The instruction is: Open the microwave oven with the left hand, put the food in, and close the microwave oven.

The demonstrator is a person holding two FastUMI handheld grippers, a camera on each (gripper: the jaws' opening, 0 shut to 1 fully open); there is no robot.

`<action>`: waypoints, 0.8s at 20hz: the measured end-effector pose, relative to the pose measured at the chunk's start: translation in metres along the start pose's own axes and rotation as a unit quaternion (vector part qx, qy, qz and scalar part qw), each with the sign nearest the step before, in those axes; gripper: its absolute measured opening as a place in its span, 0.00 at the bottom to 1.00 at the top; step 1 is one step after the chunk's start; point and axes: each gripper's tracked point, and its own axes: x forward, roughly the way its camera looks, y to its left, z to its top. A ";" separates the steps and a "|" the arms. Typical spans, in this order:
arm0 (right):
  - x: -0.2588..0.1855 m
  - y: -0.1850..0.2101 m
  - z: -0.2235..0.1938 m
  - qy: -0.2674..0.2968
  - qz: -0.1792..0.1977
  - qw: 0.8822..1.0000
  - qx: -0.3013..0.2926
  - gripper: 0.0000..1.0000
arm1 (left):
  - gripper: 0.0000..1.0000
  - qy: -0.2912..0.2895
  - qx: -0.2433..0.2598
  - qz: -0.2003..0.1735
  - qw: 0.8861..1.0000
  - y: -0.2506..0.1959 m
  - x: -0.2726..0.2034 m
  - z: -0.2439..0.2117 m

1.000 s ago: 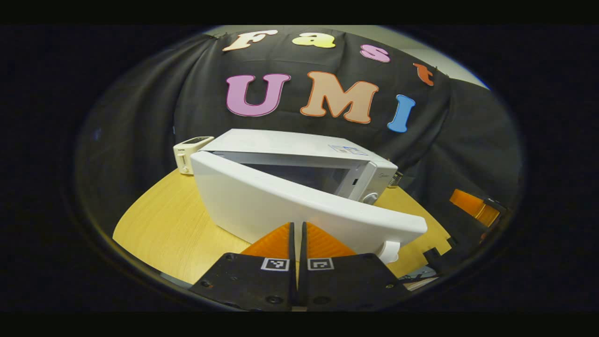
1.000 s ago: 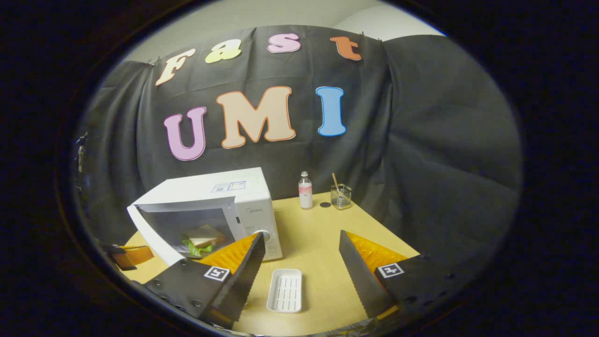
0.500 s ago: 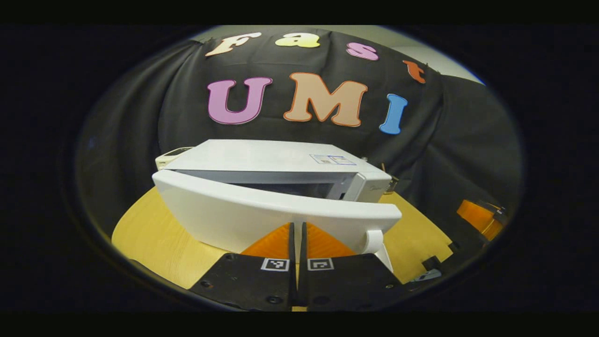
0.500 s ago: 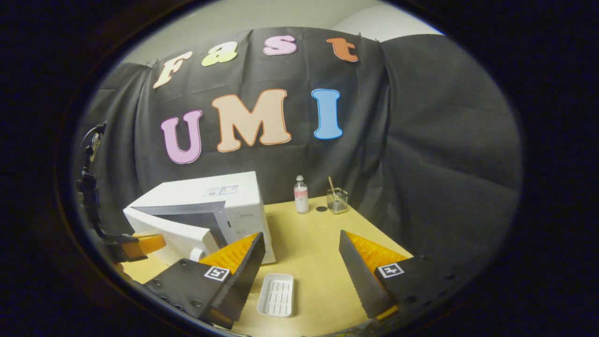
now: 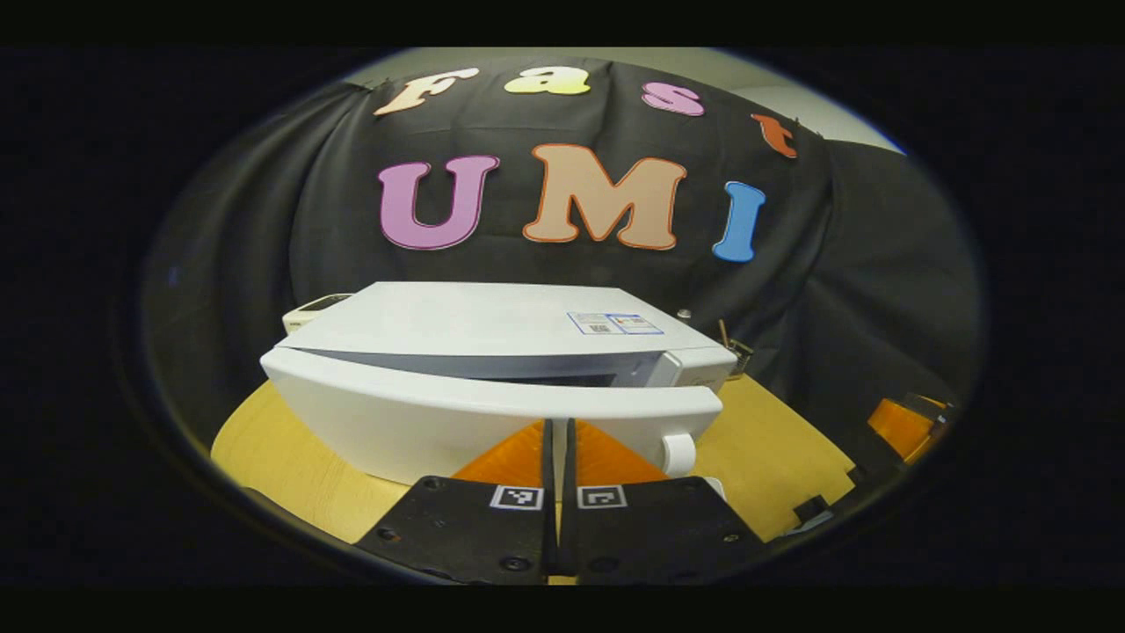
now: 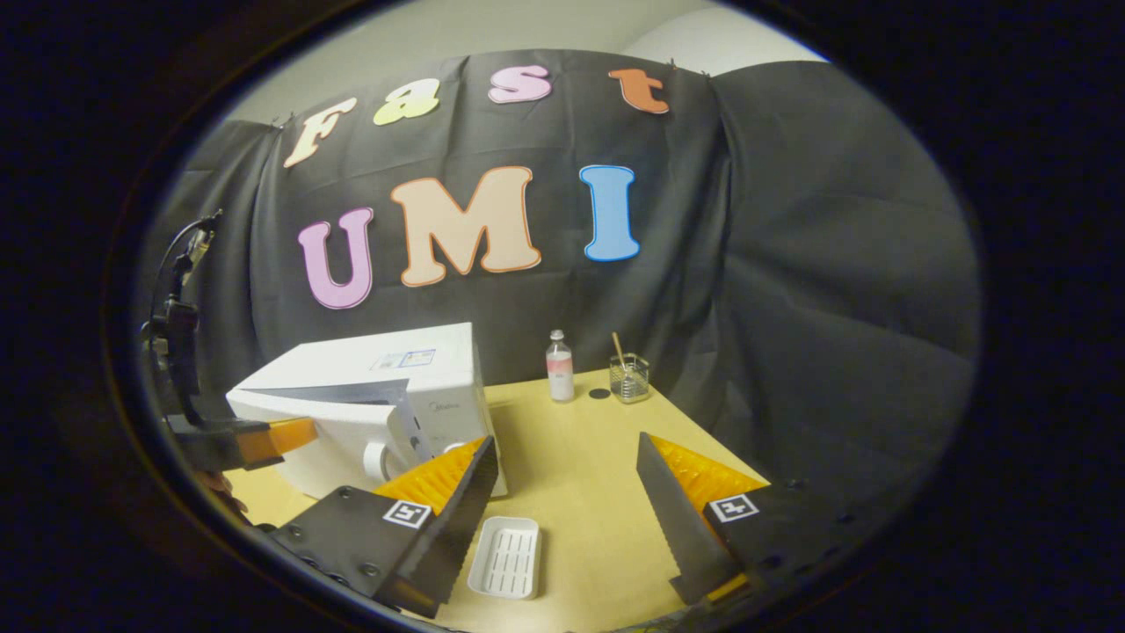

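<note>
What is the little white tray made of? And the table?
The white tray looks like glossy moulded plastic: smooth rounded rim, ribbed floor. The table looks like pale wood or a wood-look laminate: faint grain lines, even matte sheen. Which one is unclear.

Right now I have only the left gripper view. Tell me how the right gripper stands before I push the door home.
Observer: The right gripper is open and holds nothing, above the table.
Operator: Report what lies under it.
Observer: A white tray, empty, flat on the table beside its left finger, in front of the microwave.
Operator: Tell me what stands past the microwave's control side.
Observer: A small bottle and a glass cup with a stick in it, at the back by the booth wall, well apart from the door.
</note>
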 end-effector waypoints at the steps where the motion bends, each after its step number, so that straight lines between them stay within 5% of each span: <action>1: 0.001 -0.002 0.000 0.000 0.000 1.000 -0.001 0.92 | 0.00 -0.001 -0.003 0.003 1.000 0.000 0.004 0.001; 16: 0.017 -0.016 -0.001 0.007 -0.009 1.000 0.010 0.92 | 0.00 0.003 -0.034 0.040 0.999 0.000 0.033 0.001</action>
